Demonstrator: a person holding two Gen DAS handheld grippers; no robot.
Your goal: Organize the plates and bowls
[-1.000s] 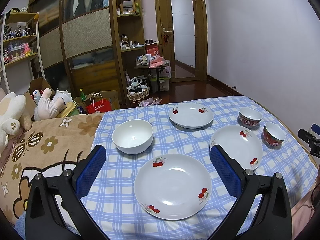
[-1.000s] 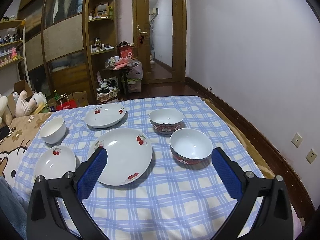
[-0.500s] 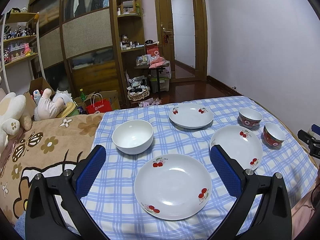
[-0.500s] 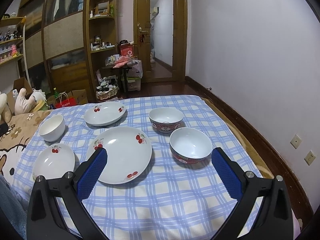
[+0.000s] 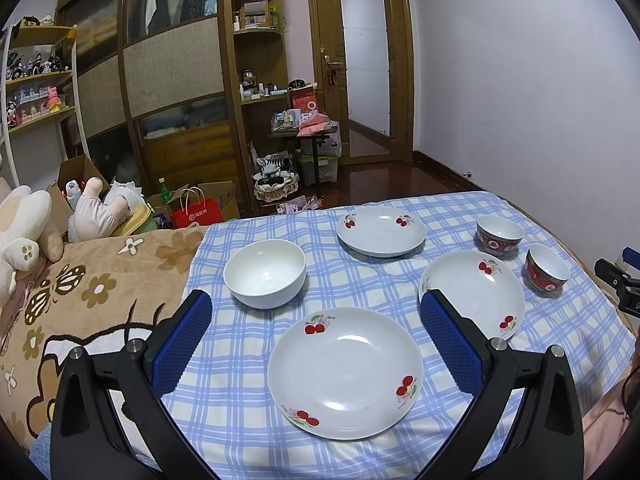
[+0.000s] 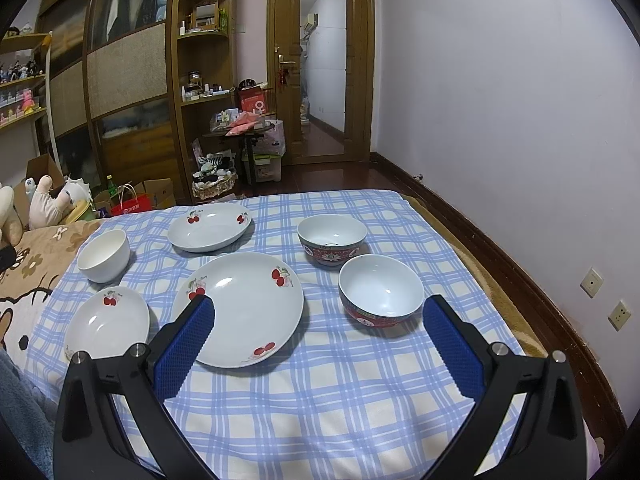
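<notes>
Left gripper (image 5: 316, 332): you hold it above the near left of the cloth, jaws wide apart, nothing between them.
Right gripper (image 6: 318, 334): yours hangs over the near right of the cloth, jaws wide apart and empty.
Cloth (image 6: 340, 400): blue check, spread flat; every dish sits on it.
Near plate (image 5: 345, 372): your left view shows it whole, framed between the blue pads (image 5: 182, 344); your right view catches it small, at the left edge.
Middle plate (image 6: 240, 308): largest in your right view, its near left rim hidden behind the left pad; in the left view it lies to the right, partly behind the right pad.
Far plate (image 5: 381, 230): at the back, apart from the others, seen in both views.
White bowl (image 5: 265, 272): back left, upright, just beside the cloth's left edge.
Near red bowl (image 6: 381, 294): upright, white inside; your right view looks into it, the left view shows it small at the far right.
Far red bowl (image 6: 332, 238): behind the near one, close to it; I cannot tell if they touch.
Blanket (image 5: 80, 300): brown, flowered, left of the cloth; your left view shows far more of it.
Wall sockets (image 6: 592, 282): only your right view shows them.
</notes>
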